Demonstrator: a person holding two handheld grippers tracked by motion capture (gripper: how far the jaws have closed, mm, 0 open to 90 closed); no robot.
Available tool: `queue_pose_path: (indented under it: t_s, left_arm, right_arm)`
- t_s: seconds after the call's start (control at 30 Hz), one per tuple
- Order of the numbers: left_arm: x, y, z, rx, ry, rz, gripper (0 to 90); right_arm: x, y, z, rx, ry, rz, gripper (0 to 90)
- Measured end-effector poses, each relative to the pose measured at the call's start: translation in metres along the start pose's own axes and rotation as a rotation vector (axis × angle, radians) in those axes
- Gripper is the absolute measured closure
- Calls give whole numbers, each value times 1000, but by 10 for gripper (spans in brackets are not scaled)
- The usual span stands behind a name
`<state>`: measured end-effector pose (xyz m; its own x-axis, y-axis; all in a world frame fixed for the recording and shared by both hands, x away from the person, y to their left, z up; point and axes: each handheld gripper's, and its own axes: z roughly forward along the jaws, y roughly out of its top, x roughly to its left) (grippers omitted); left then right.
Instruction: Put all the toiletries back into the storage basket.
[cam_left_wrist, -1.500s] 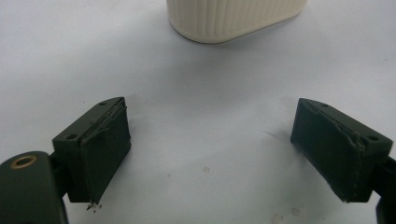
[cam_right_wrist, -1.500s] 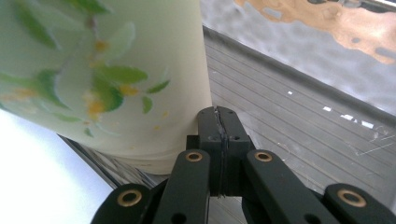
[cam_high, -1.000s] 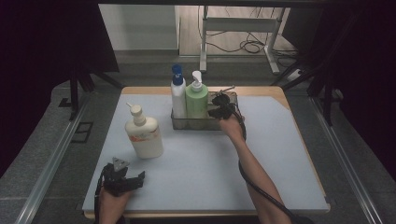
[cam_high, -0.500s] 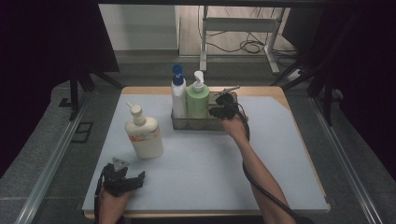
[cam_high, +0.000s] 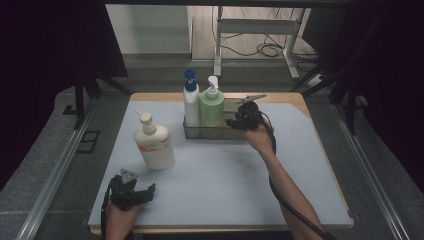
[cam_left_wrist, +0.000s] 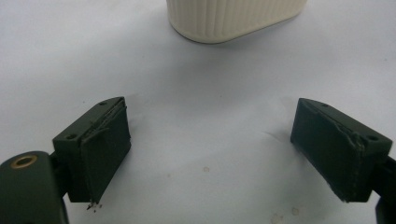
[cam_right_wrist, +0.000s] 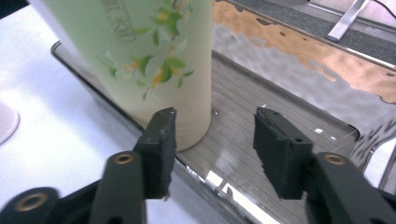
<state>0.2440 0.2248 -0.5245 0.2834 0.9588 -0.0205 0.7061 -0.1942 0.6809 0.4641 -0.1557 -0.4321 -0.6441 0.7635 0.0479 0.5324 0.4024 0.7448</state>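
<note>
Beside the clear plastic tray, the right gripper is just spreading its jaws, empty, the upright pale green pump bottle standing inside to its left; the left gripper is idling released.

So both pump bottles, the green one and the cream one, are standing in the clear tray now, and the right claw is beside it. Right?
Not quite. The cream bottle stands on the mat, outside the clear tray, as the high view shows. The green bottle is in the tray, beside a blue-capped bottle, and the right claw is beside it.
</note>
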Motion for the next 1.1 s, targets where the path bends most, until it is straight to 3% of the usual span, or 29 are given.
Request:
queue_pose_path:
  t_s: [0.47, 0.63, 0.87, 1.1]
  left_arm:
    - [0, 0, 0, 3, 1, 1, 117]
    - [0, 0, 0, 2, 1, 0, 117]
    - [0, 0, 0, 2, -1, -2, 116]
    - [0, 0, 0, 3, -1, -2, 117]
  right_arm:
    - [6, -16, -26, 0, 29, -52, 142]
    - [14, -20, -38, -6, 34, -85, 116]
    - [25, -27, -54, -18, 31, -129, 6]
    - [32, -38, -68, -19, 40, -155, 0]
